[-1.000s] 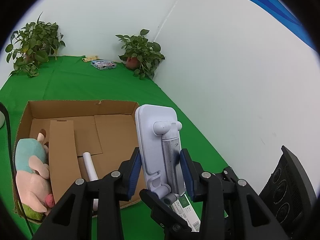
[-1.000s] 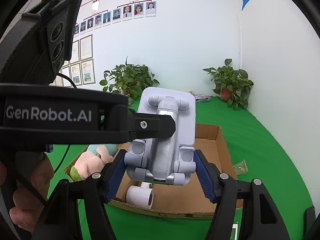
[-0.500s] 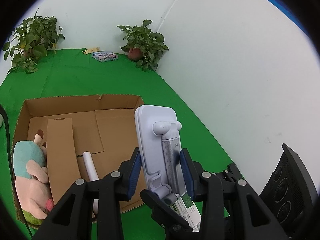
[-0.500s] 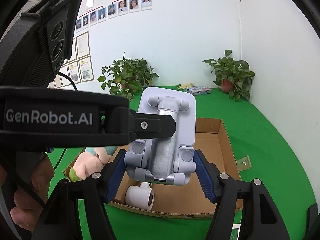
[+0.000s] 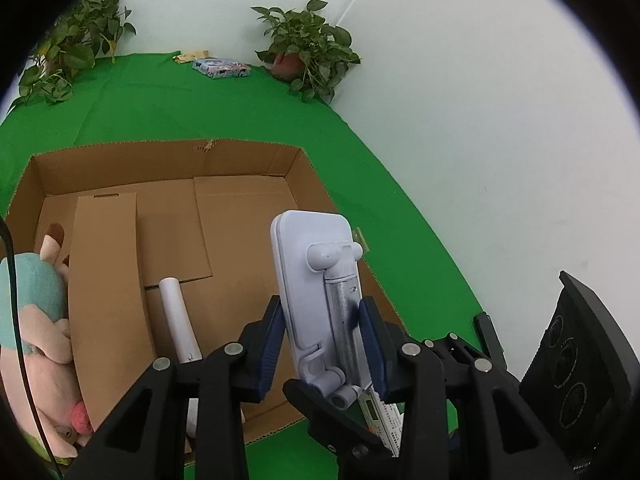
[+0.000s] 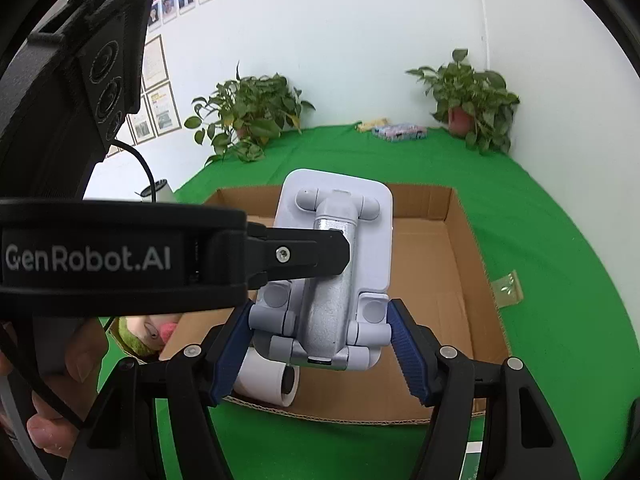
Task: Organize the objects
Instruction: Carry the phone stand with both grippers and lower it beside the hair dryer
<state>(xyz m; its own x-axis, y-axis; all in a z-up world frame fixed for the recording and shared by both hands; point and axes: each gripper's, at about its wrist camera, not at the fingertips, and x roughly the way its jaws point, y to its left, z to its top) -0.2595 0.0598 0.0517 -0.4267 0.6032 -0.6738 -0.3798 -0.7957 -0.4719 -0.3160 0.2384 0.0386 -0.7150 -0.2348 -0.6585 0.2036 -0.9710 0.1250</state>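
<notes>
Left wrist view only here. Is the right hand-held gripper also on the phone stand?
Observer: The right hand-held gripper straddles the phone stand at its hinged base; contact unclear.
Operator: Anything beside the box I can't see?
Observer: A small white cylinder with a black cable, past the cardboard box at its far-left corner.
Operator: White tube solid?
Observer: No, the white tube has an open hollow end.

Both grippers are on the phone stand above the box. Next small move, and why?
Probably lower the phone stand into the bare right part of the cardboard box. The left gripper is clamped on its sides; the right gripper brackets its base with the jaws seemingly slack. The stand hangs over the box's near right side, while the plush toy and white tube fill the left.
</notes>
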